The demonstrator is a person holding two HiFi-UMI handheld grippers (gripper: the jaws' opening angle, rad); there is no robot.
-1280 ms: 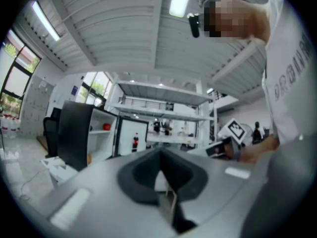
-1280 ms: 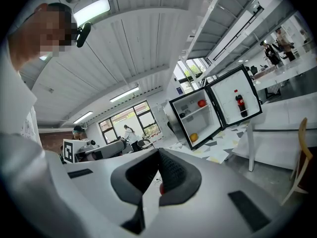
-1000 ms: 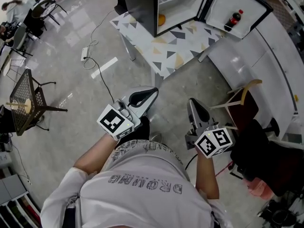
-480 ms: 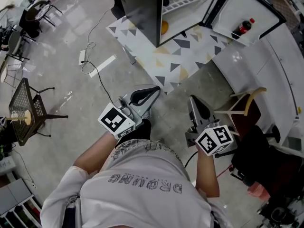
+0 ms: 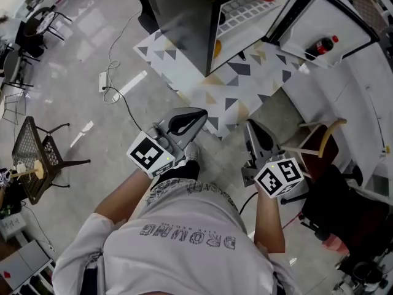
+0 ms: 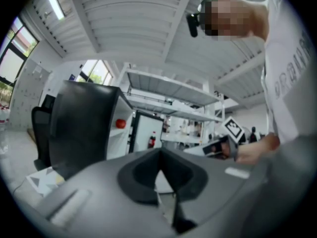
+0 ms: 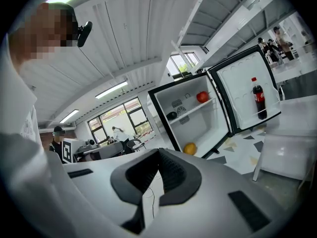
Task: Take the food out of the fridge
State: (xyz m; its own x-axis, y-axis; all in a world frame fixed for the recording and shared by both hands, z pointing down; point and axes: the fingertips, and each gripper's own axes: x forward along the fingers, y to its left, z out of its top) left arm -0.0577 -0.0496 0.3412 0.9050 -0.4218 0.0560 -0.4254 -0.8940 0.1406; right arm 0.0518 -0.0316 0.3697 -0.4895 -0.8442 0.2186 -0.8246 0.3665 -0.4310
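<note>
Head view: my left gripper (image 5: 198,115) and right gripper (image 5: 250,129) are near the open fridge (image 5: 184,17), not touching it. Left gripper view: jaws pinched together, empty. Right gripper view: same deal, closed on nothing; orange (image 7: 189,148) on the fridge floor, red fruit (image 7: 202,96) on the shelf.

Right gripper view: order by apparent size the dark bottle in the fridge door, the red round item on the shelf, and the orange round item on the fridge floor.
1. Dark bottle, clearly largest.
2. Red round item and orange round item look alike in size; not ranked.
</note>
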